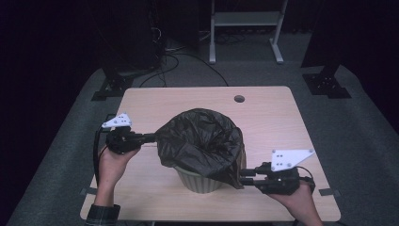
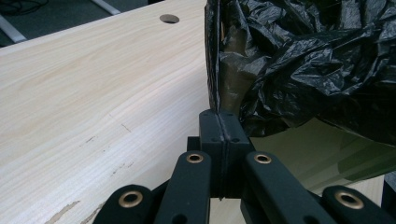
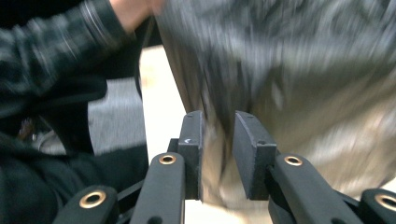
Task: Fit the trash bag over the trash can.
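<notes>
writing: none I can read anywhere, no brand on my grippers, the bag or the bin

my right gripper (image 1: 245,177): near right of the table (image 1: 155,101), pointing left at the bin's near right side. Jaws a bit apart with bag plastic hanging in the gap; its own view is too blurry to say the pads actually press on it, looks loose to me

bin (image 1: 200,181): pale greenish, ribbed, standing upright around the middle of the table, a bit toward my side

bag (image 1: 202,136): black, thin, shiny, super crinkly, draped over the bin's mouth and hanging down its sides, open at the top

my left gripper (image 1: 151,138): left of the bin, jaws squeezed together on the bag's left edge, film pulled taut out to the left

hole (image 1: 239,99): small round one in the tabletop at the far side
</notes>
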Motion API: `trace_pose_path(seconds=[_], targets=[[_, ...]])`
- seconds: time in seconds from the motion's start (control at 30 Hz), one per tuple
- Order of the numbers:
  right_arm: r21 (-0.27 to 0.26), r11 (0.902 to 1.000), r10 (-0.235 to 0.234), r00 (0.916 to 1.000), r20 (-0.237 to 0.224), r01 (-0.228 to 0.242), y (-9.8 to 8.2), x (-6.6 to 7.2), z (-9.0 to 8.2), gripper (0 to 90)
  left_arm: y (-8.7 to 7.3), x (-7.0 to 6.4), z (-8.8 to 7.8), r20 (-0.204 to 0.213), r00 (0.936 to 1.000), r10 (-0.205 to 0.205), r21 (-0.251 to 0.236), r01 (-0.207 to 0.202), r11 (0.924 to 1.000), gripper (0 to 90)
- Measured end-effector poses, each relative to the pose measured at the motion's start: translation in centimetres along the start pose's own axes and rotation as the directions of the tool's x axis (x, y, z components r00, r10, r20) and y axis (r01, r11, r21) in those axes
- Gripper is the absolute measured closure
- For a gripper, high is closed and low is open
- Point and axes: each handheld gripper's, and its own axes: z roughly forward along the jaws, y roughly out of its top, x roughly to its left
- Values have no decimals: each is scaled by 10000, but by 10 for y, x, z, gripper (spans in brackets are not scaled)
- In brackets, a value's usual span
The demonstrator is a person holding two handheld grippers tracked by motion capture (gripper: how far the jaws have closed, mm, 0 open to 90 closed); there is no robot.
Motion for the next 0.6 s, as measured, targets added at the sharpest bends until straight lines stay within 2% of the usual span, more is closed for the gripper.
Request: trace_pose_path(seconds=[0.03,0.1,0.17,0.2,0.23,0.27,0.3,0.33,0.37,0.4,0.47,0.5,0.53,0.6], targets=[[-612,9981,-44,10000,37,47,12,5,-7,669,0,-1,0,15,10000,-5,-55,5,10000,900],[-1000,9950,0,10000,-11,-1,23,7,-7,615,1,-1,0,23,10000,-9,-71,9,10000,900],[-1137,9935,-27,10000,43,32,29,9,-4,588,1,-3,0,64,10000,42,-120,-42,9999,900],[-1223,9924,-98,9999,44,102,41,10,5,551,2,-4,0,70,9999,86,-131,-85,9999,900],[-1223,9924,-98,9999,44,102,41,10,5,551,2,-4,0,70,9999,86,-131,-85,9999,900],[-1208,9926,-86,10000,-18,83,50,8,16,551,3,-4,0,87,9999,89,-148,-88,9999,900],[-1208,9926,-86,10000,-18,83,50,8,16,551,3,-5,-1,87,9999,121,-145,-120,9998,900],[-1028,9946,-135,9998,170,152,58,7,27,572,4,-5,-1,109,9998,142,-157,-140,9998,900],[-1028,9946,-135,9998,170,152,58,7,27,572,4,-5,-1,109,9998,142,-157,-140,9998,900],[-798,9968,-63,9995,297,87,64,4,38,611,5,-6,-2,113,9998,173,-168,-171,9997,900],[-670,9978,11,9997,252,6,67,2,44,677,5,-7,-3,112,9998,183,-192,-181,9997,900],[-670,9978,11,9997,252,6,67,2,44,677,5,-8,-5,137,9997,214,-255,-210,9995,900],[-516,9987,29,9996,298,-14,69,1,50,789,5,-8,-6,133,9996,233,-265,-230,9994,900],[-406,9992,-35,9997,240,45,70,1,53,858,4,-11,-8,152,9994,303,-294,-299,9991,900]])
